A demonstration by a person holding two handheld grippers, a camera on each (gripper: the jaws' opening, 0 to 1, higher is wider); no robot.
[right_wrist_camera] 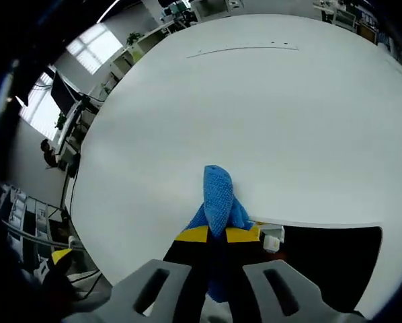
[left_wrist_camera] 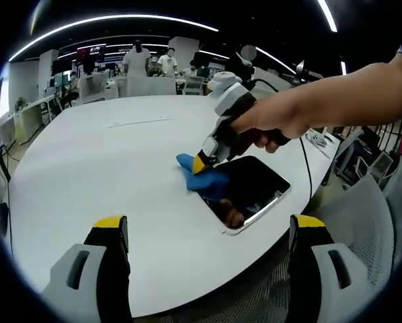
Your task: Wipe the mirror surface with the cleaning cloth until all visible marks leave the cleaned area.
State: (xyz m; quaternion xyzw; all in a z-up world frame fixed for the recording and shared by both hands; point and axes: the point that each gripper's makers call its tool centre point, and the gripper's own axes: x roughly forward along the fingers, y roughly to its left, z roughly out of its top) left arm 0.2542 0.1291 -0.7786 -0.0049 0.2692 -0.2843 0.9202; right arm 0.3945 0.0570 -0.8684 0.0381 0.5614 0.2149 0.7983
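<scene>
A dark rectangular mirror [left_wrist_camera: 255,190] with a thin pale frame lies flat near the edge of the white table [left_wrist_camera: 107,168]. The blue cleaning cloth [left_wrist_camera: 202,176] rests on the mirror's left end, pinched by my right gripper [left_wrist_camera: 202,161], which a hand holds from the right. In the right gripper view the cloth [right_wrist_camera: 218,195] sticks out between the yellow-tipped jaws of the right gripper [right_wrist_camera: 218,234], over the mirror's corner [right_wrist_camera: 322,256]. My left gripper [left_wrist_camera: 211,232] stands open above the table's near edge, nothing between its jaws.
A grey mesh chair [left_wrist_camera: 362,229] sits beyond the table edge at the right. A thin pale strip [left_wrist_camera: 137,122] lies far across the table. Desks, monitors and standing people [left_wrist_camera: 137,59] fill the office behind.
</scene>
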